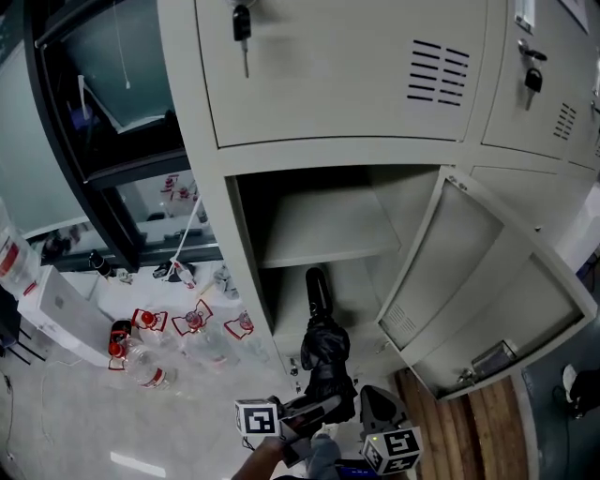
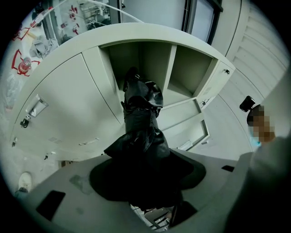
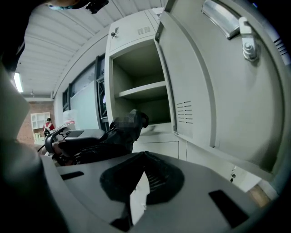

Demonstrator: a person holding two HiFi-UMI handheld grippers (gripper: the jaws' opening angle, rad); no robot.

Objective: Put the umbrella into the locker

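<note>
A black folded umbrella (image 1: 323, 352) points tip first into the lower part of the open locker compartment (image 1: 323, 291), under its shelf (image 1: 328, 230). My left gripper (image 1: 314, 411) is shut on the umbrella's near end. In the left gripper view the umbrella (image 2: 141, 123) runs from the left gripper (image 2: 145, 179) towards the locker opening (image 2: 150, 59). My right gripper (image 1: 378, 405) hangs just right of the umbrella, shut and holding nothing. In the right gripper view the right gripper (image 3: 143, 159) has its pads meeting at the tips, with the umbrella (image 3: 116, 136) to its left.
The locker door (image 1: 469, 291) swings out wide to the right. Keys (image 1: 242, 23) hang in the shut doors above. Several plastic bottles (image 1: 187, 328) and a white box (image 1: 61, 314) lie on the floor at left. A person in red (image 3: 47, 124) stands far off.
</note>
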